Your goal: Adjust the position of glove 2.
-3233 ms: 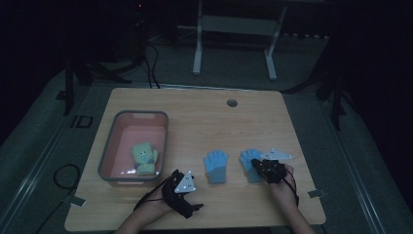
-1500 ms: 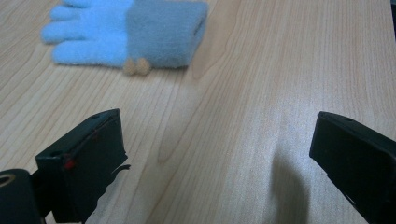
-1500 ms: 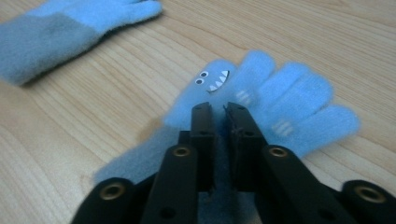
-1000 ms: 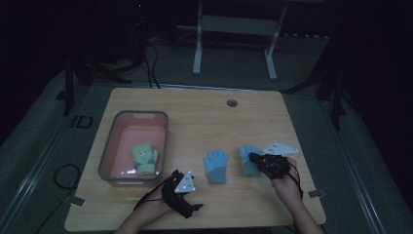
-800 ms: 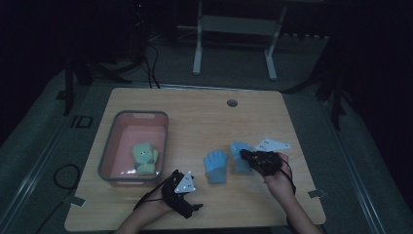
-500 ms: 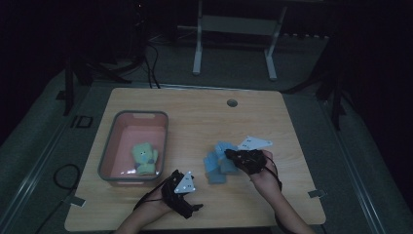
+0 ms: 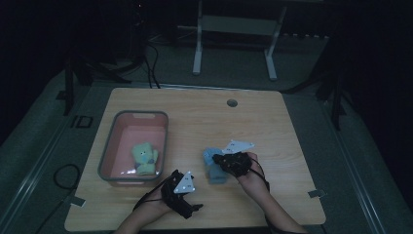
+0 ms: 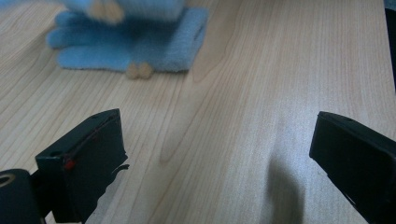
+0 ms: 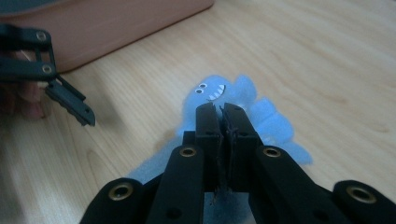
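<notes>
At the near middle of the pale wooden table (image 7: 272, 117), right gripper (image 9: 223, 108) clamped tight on a fuzzy blue glove with a cartoon face (image 9: 219, 91), over a second blue glove (image 8: 140, 51). Left gripper (image 8: 217, 149) near, gaping, empty. Left: pink plastic bin (image 7: 124, 127).

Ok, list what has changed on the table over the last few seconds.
The right gripper, shut on a blue glove, has carried it leftward from the table's right part and now has it over the second blue glove. The left gripper stayed open near the front edge, and the pink bin with the green glove stayed put.
</notes>
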`<state>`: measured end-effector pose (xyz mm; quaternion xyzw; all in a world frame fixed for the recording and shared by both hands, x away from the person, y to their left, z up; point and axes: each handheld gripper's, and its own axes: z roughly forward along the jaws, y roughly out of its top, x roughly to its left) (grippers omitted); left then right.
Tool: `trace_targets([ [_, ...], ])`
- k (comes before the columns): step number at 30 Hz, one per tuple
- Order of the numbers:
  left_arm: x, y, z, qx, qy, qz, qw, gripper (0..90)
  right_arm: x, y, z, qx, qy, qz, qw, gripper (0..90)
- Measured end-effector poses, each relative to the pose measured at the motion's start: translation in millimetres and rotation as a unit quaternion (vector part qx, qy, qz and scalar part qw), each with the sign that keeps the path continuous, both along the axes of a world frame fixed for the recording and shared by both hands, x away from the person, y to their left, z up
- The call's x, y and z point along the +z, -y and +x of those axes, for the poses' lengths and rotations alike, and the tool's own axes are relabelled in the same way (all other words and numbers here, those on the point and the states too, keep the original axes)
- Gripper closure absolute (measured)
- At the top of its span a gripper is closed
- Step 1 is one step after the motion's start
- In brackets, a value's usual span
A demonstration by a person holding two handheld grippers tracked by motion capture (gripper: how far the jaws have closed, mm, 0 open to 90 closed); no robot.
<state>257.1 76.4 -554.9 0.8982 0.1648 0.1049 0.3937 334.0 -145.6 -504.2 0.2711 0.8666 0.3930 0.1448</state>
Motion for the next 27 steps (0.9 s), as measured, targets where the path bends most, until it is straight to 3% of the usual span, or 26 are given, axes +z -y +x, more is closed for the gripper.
trace_targets([
  [13, -1.0, 0.1, 0.2, 0.0, -0.001, 0.001, 1.0, 3.6, -28.1, -3.2, 3.2, 0.004, -0.038, -0.016, 0.9992, 84.5],
  [19, -1.5, 0.6, 0.1, -0.001, -0.002, 0.002, 1.0, 3.6, -38.5, 2.5, 7.2, 0.005, -0.057, -0.006, 0.9984, 82.1],
  [22, -1.4, 0.3, 0.2, 0.009, -0.01, -0.022, 0.9997, 3.6, -42.4, 3.1, 7.1, 0.007, -0.06, -0.004, 0.9981, 81.6],
  [25, -1.0, 0.4, 0.3, 0.01, -0.013, -0.026, 0.9995, 3.6, -41.9, 2.6, 6.5, 0.007, -0.06, -0.004, 0.9982, 81.0],
  [27, 0.5, 2.7, -0.6, 0.007, -0.011, -0.026, 0.9996, 3.6, -35.1, 2.3, 3.9, 0.01, -0.053, -0.005, 0.9985, 70.6],
])
